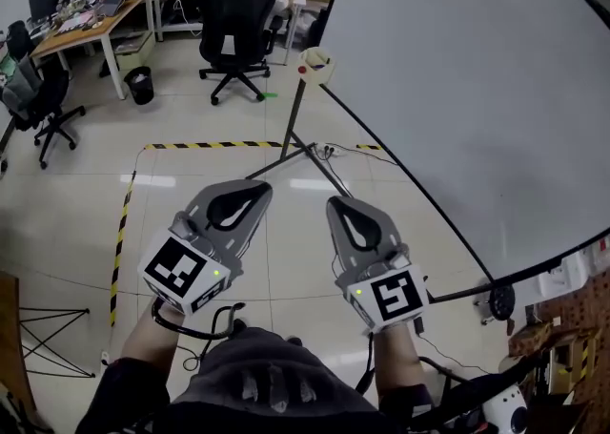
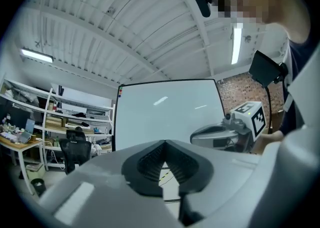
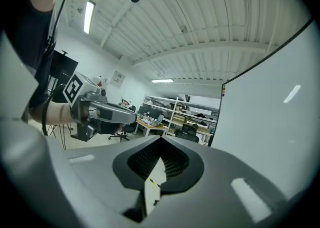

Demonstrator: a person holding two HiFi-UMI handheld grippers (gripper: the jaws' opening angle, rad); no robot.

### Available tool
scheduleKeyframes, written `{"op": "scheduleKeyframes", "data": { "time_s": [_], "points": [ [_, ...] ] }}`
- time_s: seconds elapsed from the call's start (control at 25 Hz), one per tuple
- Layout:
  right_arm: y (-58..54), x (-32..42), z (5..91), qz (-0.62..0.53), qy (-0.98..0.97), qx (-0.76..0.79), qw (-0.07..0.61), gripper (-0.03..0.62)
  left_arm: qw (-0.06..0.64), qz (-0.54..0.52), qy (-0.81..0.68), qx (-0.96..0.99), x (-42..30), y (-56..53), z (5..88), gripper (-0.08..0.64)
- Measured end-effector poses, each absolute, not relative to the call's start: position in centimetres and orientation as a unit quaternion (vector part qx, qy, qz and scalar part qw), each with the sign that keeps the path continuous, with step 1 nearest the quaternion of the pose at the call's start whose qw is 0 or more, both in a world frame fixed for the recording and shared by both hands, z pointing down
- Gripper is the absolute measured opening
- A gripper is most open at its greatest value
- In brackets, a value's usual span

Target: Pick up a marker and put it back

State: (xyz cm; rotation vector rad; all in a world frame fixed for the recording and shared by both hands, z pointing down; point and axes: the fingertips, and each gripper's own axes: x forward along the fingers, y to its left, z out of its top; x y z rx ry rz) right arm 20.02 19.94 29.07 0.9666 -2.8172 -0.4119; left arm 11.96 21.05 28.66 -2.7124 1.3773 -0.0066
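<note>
Grey left hand-held gripper (image 1: 259, 188) and right hand-held gripper (image 1: 335, 203), both clenched empty over open floor (image 1: 76, 222) beside the whiteboard's (image 1: 457, 89) edge — only the head view shows its corner holder (image 1: 315, 62), marker too small to tell.

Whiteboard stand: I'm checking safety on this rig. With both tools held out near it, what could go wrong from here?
The stand's legs and a cable lie on the floor just ahead: a likely trip hazard. The left tool and right tool are both shut and empty, so a marker would probably be knocked rather than gripped unless one opens first.
</note>
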Motion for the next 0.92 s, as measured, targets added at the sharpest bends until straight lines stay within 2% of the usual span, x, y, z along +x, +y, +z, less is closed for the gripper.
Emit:
{"op": "scheduleKeyframes", "data": {
  "time_s": [0.44,0.92],
  "points": [
    [20.6,27.3,28.8,-0.132,-0.93,0.339,0.051,0.0,0.066,-0.021,0.441,-0.895,19.2,22.4,28.3,0.006],
    [20.7,30.2,27.9,-0.142,-0.932,0.33,0.037,0.0,0.078,-0.028,0.441,-0.894,22.4,22.6,27.7,0.006]
  ]
}}
